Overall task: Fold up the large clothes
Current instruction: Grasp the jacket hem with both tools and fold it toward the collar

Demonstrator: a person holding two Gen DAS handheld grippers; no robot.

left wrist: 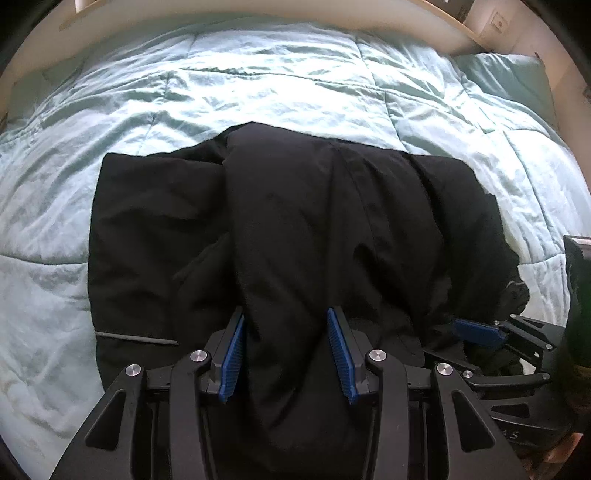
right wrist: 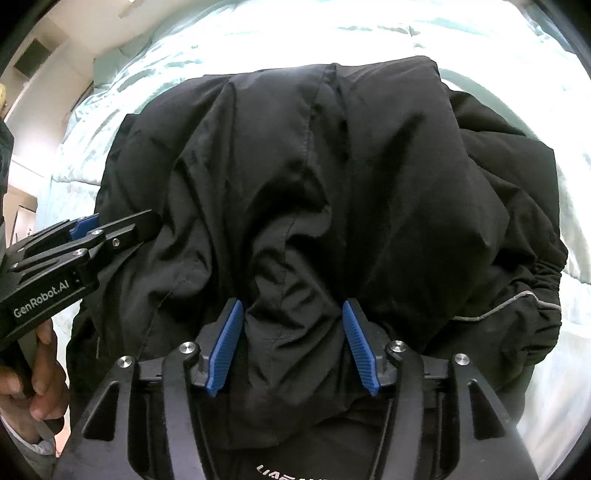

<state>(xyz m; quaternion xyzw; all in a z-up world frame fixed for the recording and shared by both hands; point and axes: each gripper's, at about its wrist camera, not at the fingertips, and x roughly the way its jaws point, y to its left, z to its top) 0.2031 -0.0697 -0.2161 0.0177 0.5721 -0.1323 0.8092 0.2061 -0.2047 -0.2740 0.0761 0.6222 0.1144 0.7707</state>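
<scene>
A large black jacket (left wrist: 295, 221) lies bunched on the pale teal quilt (left wrist: 184, 85) of a bed. My left gripper (left wrist: 286, 317) has its blue pads (left wrist: 232, 354) apart with a thick fold of the jacket between them. My right gripper (right wrist: 293, 310) likewise has its blue pads (right wrist: 360, 350) spread around a fold of the jacket (right wrist: 314, 166). Each gripper shows in the other's view: the right one (left wrist: 480, 332) at the jacket's right edge, the left one (right wrist: 85, 225) at its left edge. A grey reflective strip (right wrist: 495, 310) and an elastic cuff show at the right.
A teal pillow (left wrist: 506, 81) lies at the bed's far right by a wooden headboard (left wrist: 454, 26). The quilt (right wrist: 406, 29) extends beyond the jacket on all sides. A hand (right wrist: 40, 369) holds the left gripper's handle.
</scene>
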